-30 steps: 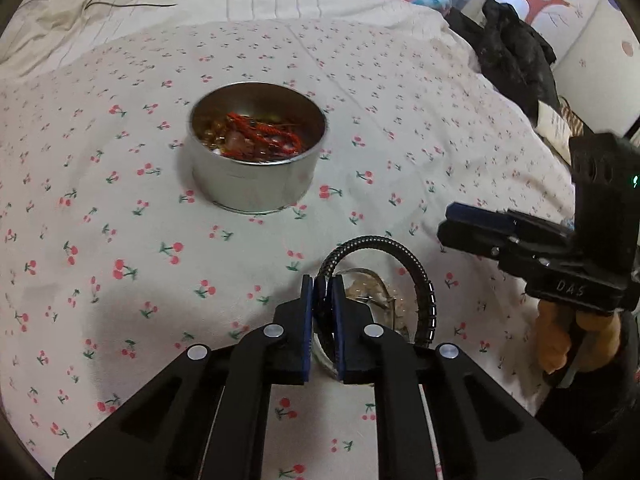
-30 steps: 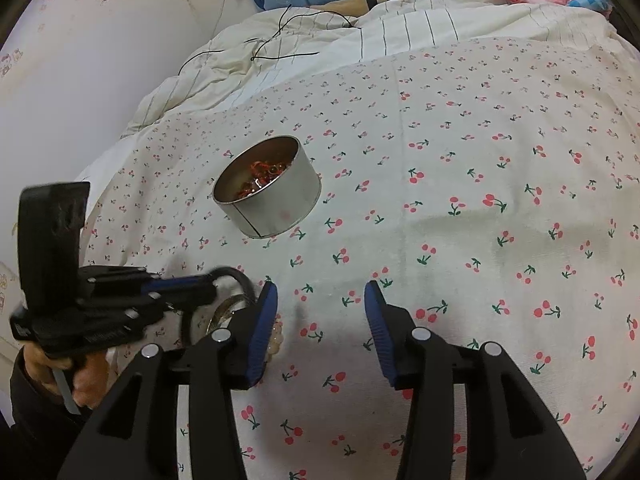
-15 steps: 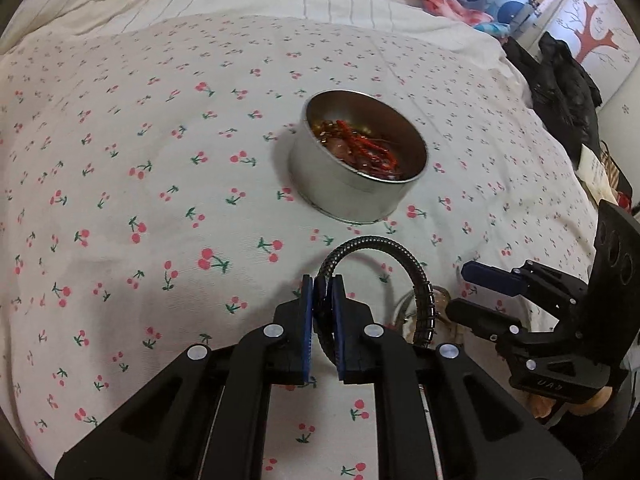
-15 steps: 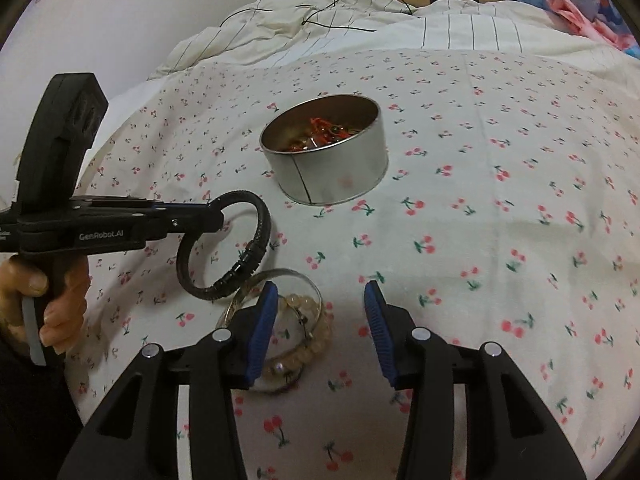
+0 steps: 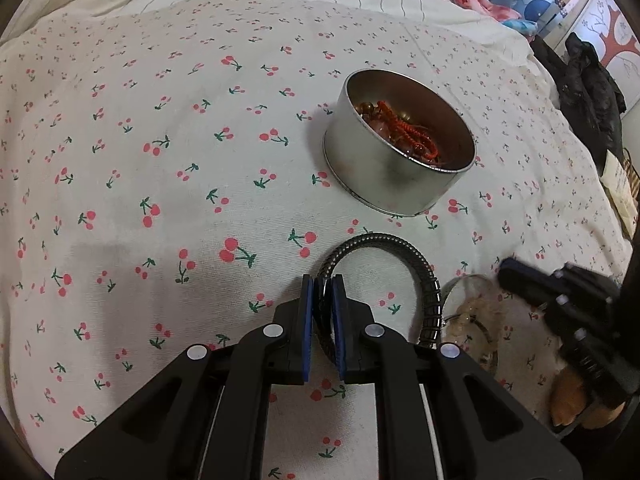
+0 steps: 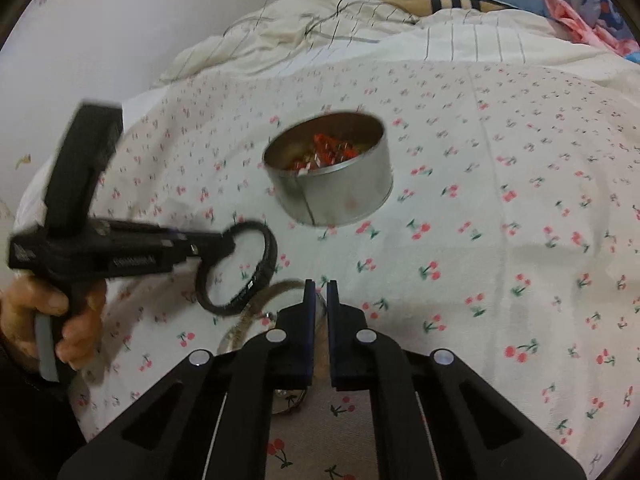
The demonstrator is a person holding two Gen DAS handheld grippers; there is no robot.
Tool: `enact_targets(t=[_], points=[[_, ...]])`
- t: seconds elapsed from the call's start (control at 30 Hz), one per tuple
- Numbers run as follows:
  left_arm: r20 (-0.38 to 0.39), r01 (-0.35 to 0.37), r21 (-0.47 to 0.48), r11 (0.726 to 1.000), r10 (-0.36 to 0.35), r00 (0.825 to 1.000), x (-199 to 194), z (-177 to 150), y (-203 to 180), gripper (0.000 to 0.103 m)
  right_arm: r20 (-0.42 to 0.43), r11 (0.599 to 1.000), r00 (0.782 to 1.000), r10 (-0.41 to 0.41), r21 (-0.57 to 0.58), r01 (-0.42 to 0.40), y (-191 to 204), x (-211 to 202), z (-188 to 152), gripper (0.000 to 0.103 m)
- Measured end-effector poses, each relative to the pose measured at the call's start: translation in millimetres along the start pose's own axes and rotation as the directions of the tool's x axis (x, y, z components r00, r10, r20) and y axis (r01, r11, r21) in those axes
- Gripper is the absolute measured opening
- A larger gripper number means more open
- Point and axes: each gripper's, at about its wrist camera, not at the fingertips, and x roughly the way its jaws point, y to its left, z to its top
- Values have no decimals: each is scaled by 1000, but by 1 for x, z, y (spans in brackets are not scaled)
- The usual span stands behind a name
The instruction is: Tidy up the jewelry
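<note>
My left gripper (image 5: 323, 280) is shut on a black coiled bracelet (image 5: 400, 240), which hangs above the cherry-print sheet (image 5: 160, 160). In the right wrist view the same bracelet (image 6: 264, 272) dangles from the left gripper (image 6: 228, 244). A round metal tin (image 5: 384, 184) with a red cord (image 5: 404, 132) and beads inside stands just beyond. My right gripper (image 6: 318, 284) is closing its jaws, now almost together, over a silver bangle (image 6: 256, 308) whose rim runs in between the pads. A pale bead bracelet (image 5: 476, 316) lies inside the bangle (image 5: 460, 284) on the sheet.
A striped duvet (image 6: 440, 40) with thin dark wires (image 6: 320, 20) is bunched behind the tin (image 6: 344, 196). A black garment (image 5: 592, 92) hangs off the bed's right side. A hand (image 6: 60, 312) grips the left tool's handle at the left.
The right jaws have gone from wide apart to nearly together at the silver bangle. The left gripper carried the black bracelet away from the bangle, toward the tin.
</note>
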Motion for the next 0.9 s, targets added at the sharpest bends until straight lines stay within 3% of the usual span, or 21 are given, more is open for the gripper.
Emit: enact_targets(t=[0.1,0.17,0.23,0.27,0.3,0.33,0.37,0.47,0.53,0.57,0.6,0.63,0.9], points=[[-3,-4,2,1000,4,1000,3,0,-1,10,15,999,999,-38,15,38,-8,-5,5,6],[-7,-6,3,1000,6,1000,4,0,-2,16,-1,997,998,-59,52,59,-19,-5,6,6],[-7,-1,6,1000,1,1000,7,1,-4,21,-36,996,999,-18,83,21,-26,-1,6,6],[-8,3,6,1000,-3,1000,7,1,-5,24,-40,996,999,-3,92,7,-26,0,5,11],[-5,4,7,1000,-3,1000,7,1,-6,27,-41,996,999,1,84,2,-24,2,5,34],[-4,4,8,1000,-4,1000,7,2,-7,37,-44,998,999,10,67,-7,-18,4,3,46],[1,-6,11,1000,6,1000,7,2,-8,49,-43,999,999,15,52,-13,-12,6,2,53],[14,-41,24,999,41,999,8,1,-12,57,-72,999,997,-30,-21,29,1,20,-2,52],[16,-50,32,998,50,999,10,0,-15,59,-83,996,994,-76,-51,72,5,28,-4,49],[17,-57,38,998,56,998,12,0,-17,61,-79,994,993,-92,-61,87,7,28,-5,38],[19,-65,49,997,65,998,13,0,-21,62,-83,993,991,-103,-62,98,6,28,-4,12],[21,-71,55,996,70,997,14,0,-23,64,-88,993,991,-104,-62,99,5,29,-4,8],[35,-95,74,993,92,995,17,-1,-31,67,-29,989,989,-147,-36,146,-7,6,0,4]])
